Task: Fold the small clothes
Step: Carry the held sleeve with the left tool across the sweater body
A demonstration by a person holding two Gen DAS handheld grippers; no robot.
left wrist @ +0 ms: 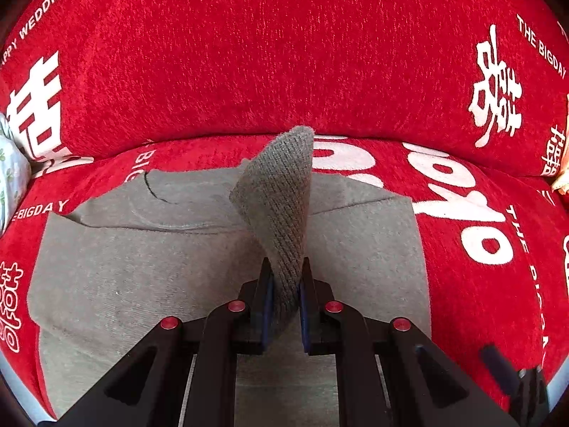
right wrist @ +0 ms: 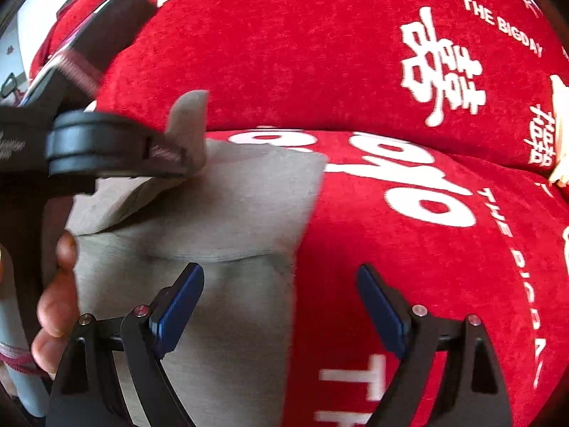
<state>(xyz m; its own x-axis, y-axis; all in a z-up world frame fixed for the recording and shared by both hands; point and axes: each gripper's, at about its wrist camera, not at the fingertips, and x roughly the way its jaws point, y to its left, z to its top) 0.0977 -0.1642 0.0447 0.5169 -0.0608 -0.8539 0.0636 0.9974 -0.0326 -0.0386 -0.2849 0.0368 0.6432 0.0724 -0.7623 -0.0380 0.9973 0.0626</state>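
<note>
Grey garment (left wrist: 149,267) flat on red sofa cover (left wrist: 249,53), left gripper (left wrist: 286,284) pinching its lifted ribbed edge, right gripper (right wrist: 281,306) spread wide.

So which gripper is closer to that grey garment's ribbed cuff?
Left. The left gripper is clamped on the ribbed cuff; the right gripper hangs open near the garment's edge.

A small grey knit garment (left wrist: 149,267) lies flat on the red sofa cover (left wrist: 284,53), one ribbed corner lifted upright.
</note>
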